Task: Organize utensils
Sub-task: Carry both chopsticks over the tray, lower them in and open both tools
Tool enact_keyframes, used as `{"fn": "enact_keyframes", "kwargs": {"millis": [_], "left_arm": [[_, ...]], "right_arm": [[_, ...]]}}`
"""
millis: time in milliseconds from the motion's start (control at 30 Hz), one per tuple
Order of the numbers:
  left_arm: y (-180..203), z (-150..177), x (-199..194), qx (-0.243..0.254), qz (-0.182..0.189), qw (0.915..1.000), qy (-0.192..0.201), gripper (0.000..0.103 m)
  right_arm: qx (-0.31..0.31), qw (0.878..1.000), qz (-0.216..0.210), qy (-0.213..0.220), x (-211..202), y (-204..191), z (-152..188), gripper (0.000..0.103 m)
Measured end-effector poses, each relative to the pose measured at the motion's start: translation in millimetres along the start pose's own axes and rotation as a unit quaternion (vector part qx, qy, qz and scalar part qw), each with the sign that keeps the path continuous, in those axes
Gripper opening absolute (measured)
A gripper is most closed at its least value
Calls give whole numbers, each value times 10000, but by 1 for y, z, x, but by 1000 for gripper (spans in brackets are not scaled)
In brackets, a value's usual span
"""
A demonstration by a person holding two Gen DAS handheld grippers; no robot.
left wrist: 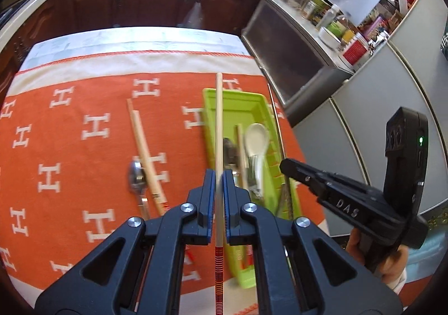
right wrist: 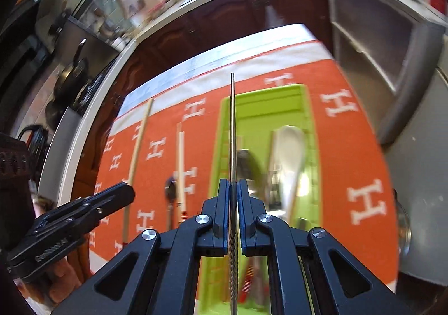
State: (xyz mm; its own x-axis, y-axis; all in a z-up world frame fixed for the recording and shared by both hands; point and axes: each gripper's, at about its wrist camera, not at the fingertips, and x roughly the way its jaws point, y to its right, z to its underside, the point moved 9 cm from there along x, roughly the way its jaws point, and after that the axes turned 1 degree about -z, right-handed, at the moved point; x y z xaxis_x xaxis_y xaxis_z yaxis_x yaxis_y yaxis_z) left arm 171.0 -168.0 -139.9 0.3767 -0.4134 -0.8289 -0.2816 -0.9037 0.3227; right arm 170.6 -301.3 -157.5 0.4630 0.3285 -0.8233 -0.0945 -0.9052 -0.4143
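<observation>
My left gripper (left wrist: 219, 175) is shut on a wooden chopstick (left wrist: 218, 124) with a red-striped end, held above the left edge of the green tray (left wrist: 238, 99). My right gripper (right wrist: 233, 183) is shut on a thin metal chopstick (right wrist: 232, 124), held over the same green tray (right wrist: 266, 102). In the tray lie a white ceramic spoon (left wrist: 256, 141), a metal spoon (left wrist: 229, 151), a wooden chopstick and a fork. On the orange cloth left of the tray lie two wooden chopsticks (left wrist: 142, 147) and a metal spoon (left wrist: 137, 177). The right gripper also shows in the left wrist view (left wrist: 322, 191).
The orange cloth with white H marks (left wrist: 70, 133) covers the table. Dark wooden cabinets (left wrist: 140, 1) stand beyond the far edge. A grey shelf unit (left wrist: 294, 54) with jars and bowls stands to the right. The left gripper shows at the left of the right wrist view (right wrist: 84, 211).
</observation>
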Motion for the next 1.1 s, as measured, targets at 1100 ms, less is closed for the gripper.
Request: {"fn": "enact_keyframes", "kwargs": {"millis": [1100], "left_arm": [[-16,14,10,-17,-803,9968,-20,4]], "right_arm": [[-68,9999,135,-52,12,5,17,11]]}}
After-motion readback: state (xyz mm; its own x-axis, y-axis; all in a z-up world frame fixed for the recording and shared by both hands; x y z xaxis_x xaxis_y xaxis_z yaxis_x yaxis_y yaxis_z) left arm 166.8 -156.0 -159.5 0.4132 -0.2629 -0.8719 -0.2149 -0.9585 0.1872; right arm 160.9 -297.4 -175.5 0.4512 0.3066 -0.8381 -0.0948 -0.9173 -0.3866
